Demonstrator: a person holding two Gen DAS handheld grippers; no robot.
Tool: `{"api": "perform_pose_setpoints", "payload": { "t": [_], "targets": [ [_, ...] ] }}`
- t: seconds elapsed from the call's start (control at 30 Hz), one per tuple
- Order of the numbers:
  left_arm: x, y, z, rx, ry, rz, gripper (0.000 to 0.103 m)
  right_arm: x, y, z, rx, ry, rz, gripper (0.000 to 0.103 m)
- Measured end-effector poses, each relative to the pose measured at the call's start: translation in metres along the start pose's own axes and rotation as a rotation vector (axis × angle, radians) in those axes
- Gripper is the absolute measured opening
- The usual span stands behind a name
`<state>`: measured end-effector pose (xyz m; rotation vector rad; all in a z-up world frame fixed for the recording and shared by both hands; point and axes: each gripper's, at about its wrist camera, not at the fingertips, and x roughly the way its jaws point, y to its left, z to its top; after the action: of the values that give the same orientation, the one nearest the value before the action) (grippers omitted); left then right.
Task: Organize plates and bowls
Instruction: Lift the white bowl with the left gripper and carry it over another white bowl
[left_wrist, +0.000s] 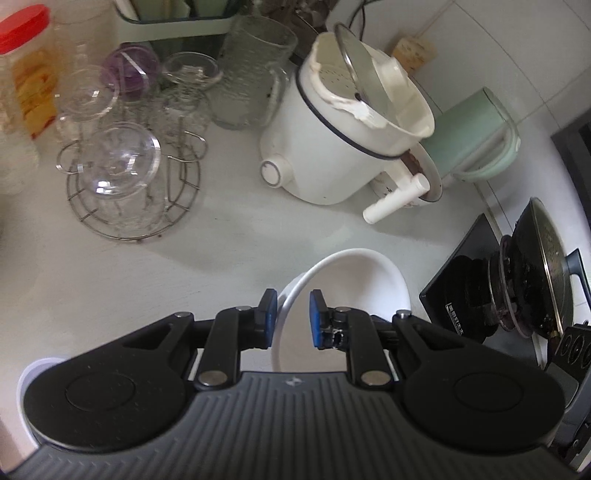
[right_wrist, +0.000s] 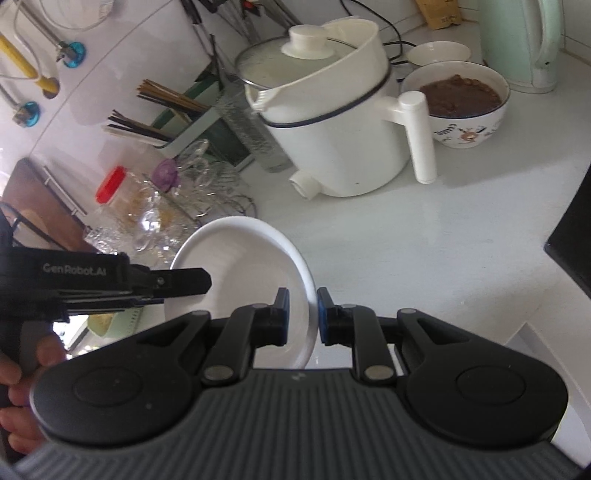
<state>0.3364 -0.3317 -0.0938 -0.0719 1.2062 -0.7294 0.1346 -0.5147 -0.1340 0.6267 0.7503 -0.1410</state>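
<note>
Holding white plate (right_wrist: 243, 266) off the counter (right_wrist: 424, 236), tilted, between both grippers. Right gripper (right_wrist: 302, 317) nearly closed, straddling the near rim. Left gripper (left_wrist: 293, 319) likewise narrow on the opposite rim (left_wrist: 295, 291); contact on either not fully clear. Plate face between the two, neither nearer. Soup bowl (right_wrist: 461, 110) well apart, behind the pot (right_wrist: 332, 122).

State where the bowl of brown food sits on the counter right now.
In the right wrist view, the bowl of brown food stands at upper right, just behind the white cooker's handle and in front of the green kettle.
</note>
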Motion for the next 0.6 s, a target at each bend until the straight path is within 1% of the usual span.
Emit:
{"api": "perform_pose_setpoints", "payload": {
  "t": [0.23,0.47,0.6],
  "targets": [
    [-0.026,0.02,-0.009,-0.041,-0.027,0.02,0.02,0.001,0.025,-0.005,-0.014,0.023,0.025,0.019],
    [-0.057,0.055,-0.025,-0.127,-0.072,0.024,0.02,0.006,0.058,-0.013,-0.054,0.075,0.055,0.019],
    [-0.074,0.074,-0.034,-0.15,-0.088,0.032,0.02,0.01,0.078,-0.019,-0.084,0.102,0.074,0.02]
  ]
}}
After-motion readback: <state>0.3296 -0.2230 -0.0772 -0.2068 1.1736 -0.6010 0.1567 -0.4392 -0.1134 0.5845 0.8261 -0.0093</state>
